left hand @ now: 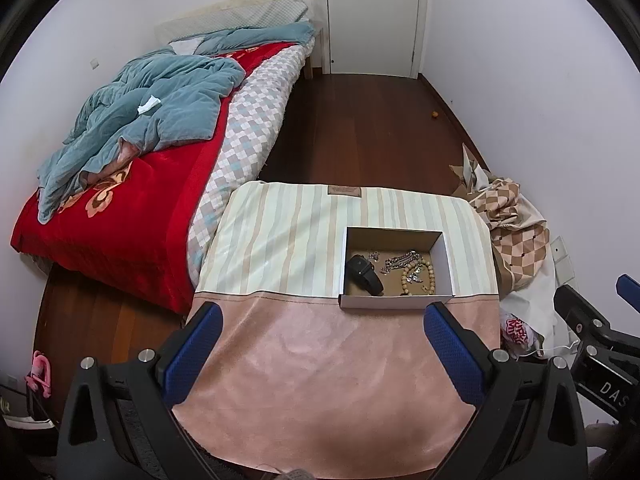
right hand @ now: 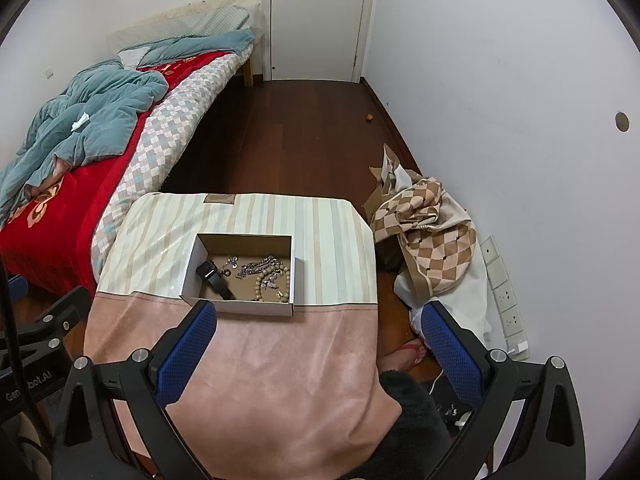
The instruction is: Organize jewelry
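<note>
Bedroom walls and a dark wood floor are framing the scene, with a bed [left hand: 132, 184] lying along the left and a door [left hand: 372, 16] standing at the far end. Nearer, a desk [left hand: 320, 360] is sitting under a cloth, pink in front and striped behind. On its striped part, towards the right, an open box [right hand: 240, 308] is holding all the jewelry, so the sorting seems either finished or not yet begun (I cannot tell which). Inside, a black watch [right hand: 212, 276] is lying at the left, a silver chain [right hand: 260, 266] at the back and a bead bracelet [right hand: 272, 284] at the right, with small pieces scattered between. The left gripper [left hand: 320, 356] and right gripper [right hand: 318, 354] are both hovering short of the box, jaws spread wide and gripping nothing, probably ready to reach in.
</note>
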A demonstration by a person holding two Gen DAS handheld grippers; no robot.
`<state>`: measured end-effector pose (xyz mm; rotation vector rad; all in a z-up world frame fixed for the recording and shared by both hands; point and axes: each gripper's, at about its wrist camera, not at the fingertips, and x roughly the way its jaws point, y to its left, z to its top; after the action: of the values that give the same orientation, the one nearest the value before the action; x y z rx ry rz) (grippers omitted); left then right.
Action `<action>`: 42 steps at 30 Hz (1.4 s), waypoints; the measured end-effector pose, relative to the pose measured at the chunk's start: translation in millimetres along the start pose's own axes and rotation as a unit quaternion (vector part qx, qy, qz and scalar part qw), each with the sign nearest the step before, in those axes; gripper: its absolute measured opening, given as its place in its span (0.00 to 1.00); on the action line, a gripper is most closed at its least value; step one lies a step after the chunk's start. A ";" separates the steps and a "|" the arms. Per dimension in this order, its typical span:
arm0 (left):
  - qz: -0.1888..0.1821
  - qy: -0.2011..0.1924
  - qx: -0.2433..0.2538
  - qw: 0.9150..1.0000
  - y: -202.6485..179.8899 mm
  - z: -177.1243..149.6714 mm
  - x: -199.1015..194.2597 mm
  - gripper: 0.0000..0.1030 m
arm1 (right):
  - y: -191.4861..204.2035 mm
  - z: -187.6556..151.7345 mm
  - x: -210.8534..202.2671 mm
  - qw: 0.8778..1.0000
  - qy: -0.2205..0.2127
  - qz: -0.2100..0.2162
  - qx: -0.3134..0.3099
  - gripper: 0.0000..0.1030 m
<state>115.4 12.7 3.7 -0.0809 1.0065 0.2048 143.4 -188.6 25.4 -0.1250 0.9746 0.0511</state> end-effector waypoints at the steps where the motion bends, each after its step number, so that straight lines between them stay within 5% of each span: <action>1: 0.000 0.000 0.002 1.000 0.2 -0.6 -0.2 1.00 | 0.5 0.1 -0.3 1.000 0.000 0.000 0.000 1.00; 42: -0.003 -0.004 0.006 1.000 -9.0 -0.3 -6.5 1.00 | -2.4 2.2 -4.8 1.000 -0.003 -0.001 -0.002 1.00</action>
<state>113.7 3.0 8.8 -0.0716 0.9990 0.1934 142.7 -190.6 30.7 -0.1288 0.9676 0.0521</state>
